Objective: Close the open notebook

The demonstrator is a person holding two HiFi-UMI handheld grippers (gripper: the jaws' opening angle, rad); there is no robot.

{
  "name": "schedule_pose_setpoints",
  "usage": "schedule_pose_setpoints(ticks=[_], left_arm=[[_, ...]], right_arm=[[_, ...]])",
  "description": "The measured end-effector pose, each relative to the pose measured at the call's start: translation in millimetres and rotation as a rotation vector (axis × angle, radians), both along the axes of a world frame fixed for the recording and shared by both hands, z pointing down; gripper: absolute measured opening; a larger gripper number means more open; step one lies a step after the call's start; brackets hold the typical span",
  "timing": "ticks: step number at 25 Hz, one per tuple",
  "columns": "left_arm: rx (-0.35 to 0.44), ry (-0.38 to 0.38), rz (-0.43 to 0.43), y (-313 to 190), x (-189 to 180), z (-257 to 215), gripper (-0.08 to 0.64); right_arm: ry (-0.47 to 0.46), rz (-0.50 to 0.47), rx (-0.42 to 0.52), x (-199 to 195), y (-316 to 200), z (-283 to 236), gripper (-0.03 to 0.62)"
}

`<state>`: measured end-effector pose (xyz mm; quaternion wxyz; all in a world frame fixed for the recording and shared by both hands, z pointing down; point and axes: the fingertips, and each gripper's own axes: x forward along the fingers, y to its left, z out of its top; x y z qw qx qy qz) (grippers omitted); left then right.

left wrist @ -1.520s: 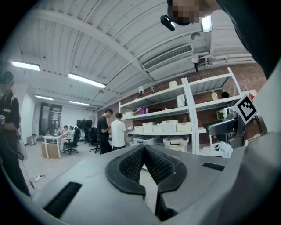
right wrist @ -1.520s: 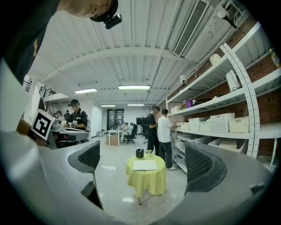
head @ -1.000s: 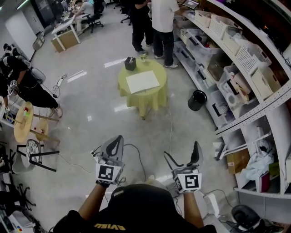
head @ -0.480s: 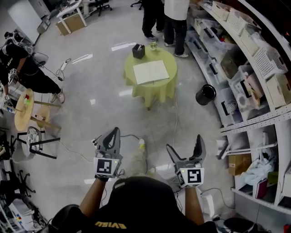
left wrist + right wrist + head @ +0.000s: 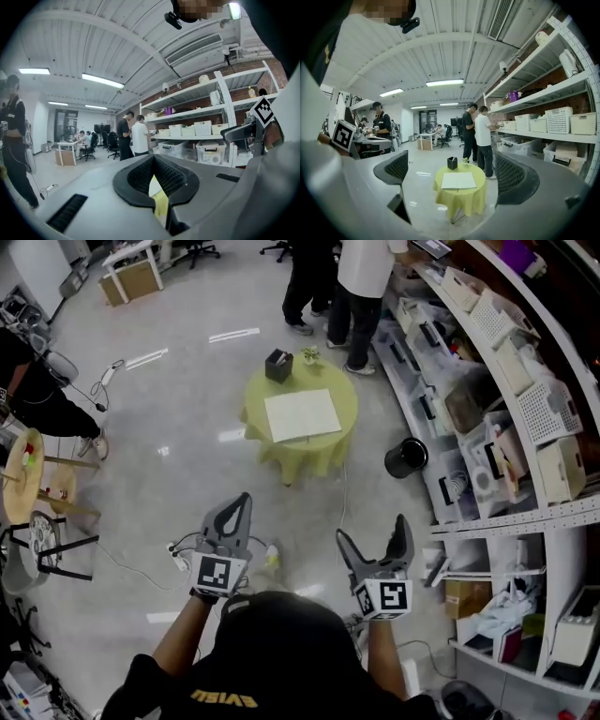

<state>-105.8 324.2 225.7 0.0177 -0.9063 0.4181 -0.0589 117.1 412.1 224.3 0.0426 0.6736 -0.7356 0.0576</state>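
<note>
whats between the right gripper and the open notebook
From the right gripper to the notebook: only floor with a thin cable, then the yellow table's near edge, as the head view shows.

readable text: none | yellow lettering on person's shirt [image 5: 178, 688]: too unclear to read

Left gripper [image 5: 153, 160], jaws together, blocks all but a sliver of yellow table [image 5: 160, 206] in its own view.

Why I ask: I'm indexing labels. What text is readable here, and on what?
None reads clearly.
Yellow print on the person's black shirt: too blurred to read.
Open notebook: pages look blank.
Left gripper and right gripper: square markers only, no words.
</note>
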Motion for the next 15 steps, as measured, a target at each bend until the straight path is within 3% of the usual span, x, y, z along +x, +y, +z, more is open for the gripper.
schedule_pose_setpoints(ticks=[5,8,15], left_arm=[[0.011,0.010,0.045,-56,-11,3,0.006],[0.040,-0.011,0.076,-75,-10,5,0.006],[-0.001,0.011,0.082,-127,7,13,0.006]], right_arm=[[0.012,0.020,0.002,-20,-57,-8,0.557],[-0.043,0.040,-0.021,-25,-74,-4,0.549],[-0.040,0.061,-0.066,-13,-113,12,0.540]])
